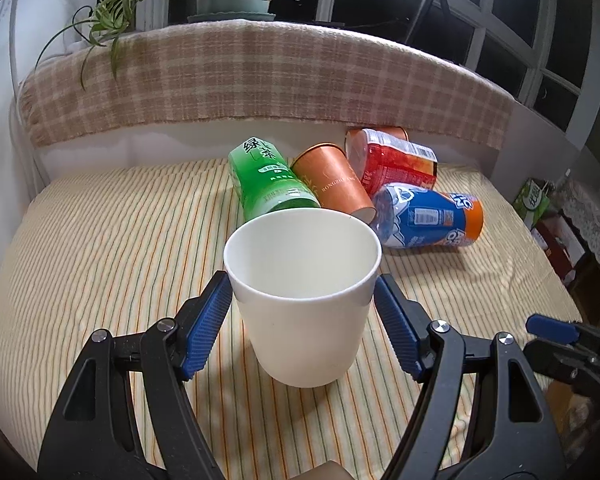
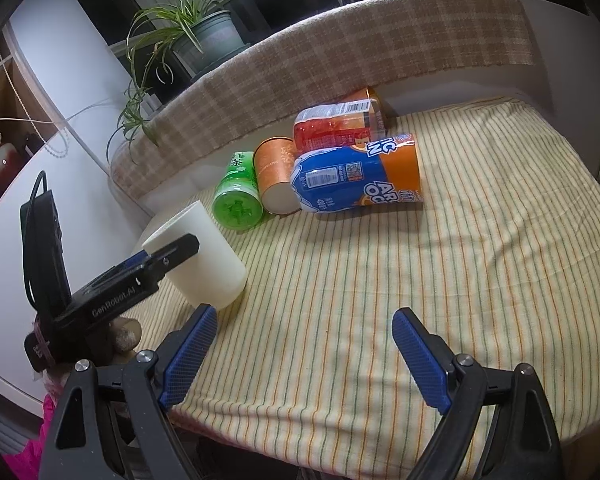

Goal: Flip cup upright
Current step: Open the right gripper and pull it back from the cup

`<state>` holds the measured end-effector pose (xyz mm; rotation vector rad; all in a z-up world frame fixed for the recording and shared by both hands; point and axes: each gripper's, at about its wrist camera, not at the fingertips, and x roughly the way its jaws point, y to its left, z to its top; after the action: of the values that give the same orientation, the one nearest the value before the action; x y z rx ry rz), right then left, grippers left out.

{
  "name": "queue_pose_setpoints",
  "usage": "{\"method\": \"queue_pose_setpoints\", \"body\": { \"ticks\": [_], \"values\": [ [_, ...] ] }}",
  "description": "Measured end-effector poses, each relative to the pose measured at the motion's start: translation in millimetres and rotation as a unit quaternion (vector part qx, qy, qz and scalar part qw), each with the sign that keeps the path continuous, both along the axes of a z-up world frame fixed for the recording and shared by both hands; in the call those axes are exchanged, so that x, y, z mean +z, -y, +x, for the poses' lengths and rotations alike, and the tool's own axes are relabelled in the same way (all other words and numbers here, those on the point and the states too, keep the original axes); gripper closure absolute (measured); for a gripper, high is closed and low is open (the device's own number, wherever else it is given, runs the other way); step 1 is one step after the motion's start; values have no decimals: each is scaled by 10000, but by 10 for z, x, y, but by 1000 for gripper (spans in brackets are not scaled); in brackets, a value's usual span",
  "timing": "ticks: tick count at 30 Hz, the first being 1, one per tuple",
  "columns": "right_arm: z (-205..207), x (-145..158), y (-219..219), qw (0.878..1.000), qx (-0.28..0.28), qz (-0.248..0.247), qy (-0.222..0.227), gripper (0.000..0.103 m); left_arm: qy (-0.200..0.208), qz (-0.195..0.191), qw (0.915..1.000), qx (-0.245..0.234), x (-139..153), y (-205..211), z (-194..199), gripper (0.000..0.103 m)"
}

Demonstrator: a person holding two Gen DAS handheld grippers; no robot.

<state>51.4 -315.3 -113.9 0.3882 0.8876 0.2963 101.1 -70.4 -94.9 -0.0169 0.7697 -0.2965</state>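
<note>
Plain white paper cup stands mouth-up on the yellow striped cloth-covered surface, between the fingers of the left hand-held gripper. Jaws are spread slightly wider than the cup; blue ribbed pads sit just beside the wall near the rim, and contact cannot be confirmed. Judgement: flip looks complete, with the cup in the course of release.

Right hand-held gripper is open, holds nothing, and hovers over bare cloth near the front edge, well apart from the cup, likely kept clear.

Cup: smooth, matte, tapered, thin-walled; probably light and easily tipped on soft fabric. Behind it, four containers lie on their sides, clustered: green tea cup, orange paper cup, red wrapped cup, blue-and-orange cup.
</note>
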Motion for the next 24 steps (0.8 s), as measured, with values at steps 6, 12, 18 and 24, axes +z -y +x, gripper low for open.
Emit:
{"method": "queue_pose_setpoints", "body": {
  "ticks": [6, 12, 18, 24],
  "values": [
    [-7, 15, -21, 10000, 22, -5, 24, 12, -43, 7, 9999, -126, -4, 10, -62, 28],
    [-18, 25, -42, 10000, 39, -15, 38, 12, -138, -97, 9995, -254, 5, -19, -108, 28],
    [-36, 42, -58, 9999, 45, -33, 86, 12, -295, -183, 9988, -334, -12, -24, -114, 27],
    [-67, 83, -75, 9994, -4, -224, 275, 12, -447, -234, 9977, -443, -44, -20, -148, 23]
  ]
}}
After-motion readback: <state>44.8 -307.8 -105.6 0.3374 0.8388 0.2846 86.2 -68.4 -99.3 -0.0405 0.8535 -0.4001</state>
